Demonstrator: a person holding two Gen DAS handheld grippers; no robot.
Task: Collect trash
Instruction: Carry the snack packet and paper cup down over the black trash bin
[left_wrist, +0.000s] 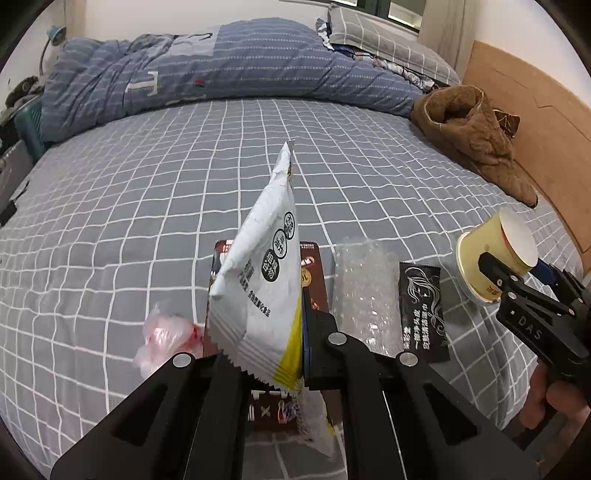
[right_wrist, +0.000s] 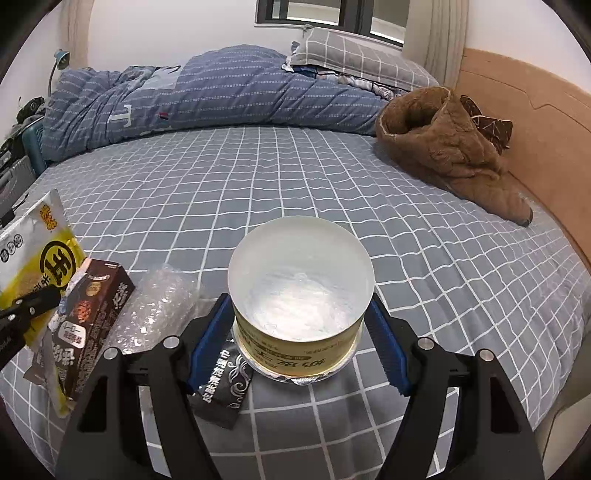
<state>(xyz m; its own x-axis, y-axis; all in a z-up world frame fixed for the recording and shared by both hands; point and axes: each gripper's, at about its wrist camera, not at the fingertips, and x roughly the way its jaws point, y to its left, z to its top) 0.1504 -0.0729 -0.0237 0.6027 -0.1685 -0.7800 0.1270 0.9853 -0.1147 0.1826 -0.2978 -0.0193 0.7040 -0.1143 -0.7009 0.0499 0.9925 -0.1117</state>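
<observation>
- Left wrist view: the left gripper (left_wrist: 266, 354) has its fingers clamped on the lower edge of a white and yellow snack bag (left_wrist: 258, 280); the bag stands up from the fingers, lifted off the bed (left_wrist: 147, 192).
- Just below the bag lies a brown carton (left_wrist: 314, 273), flat on the bed; a crumpled pink plastic bag (left_wrist: 166, 339) lies to its left, touching the carton's edge.
- To the carton's right lies a strip of bubble wrap (left_wrist: 365, 291); beside that, a black sachet (left_wrist: 423, 310).
- Right wrist view: the right gripper (right_wrist: 299, 332) has its blue fingers (right_wrist: 384, 343) closed against both sides of a yellow paper cup (right_wrist: 299, 299); the cup is upside down, its white base facing the camera, its rim low over the bed beside the sachet.
- Further out, a brown fleece garment (right_wrist: 447, 147) lies near the wooden headboard (right_wrist: 535, 122); a blue quilt (right_wrist: 221, 96) is heaped along the far side, with a grey checked pillow (right_wrist: 354, 55) behind it.
</observation>
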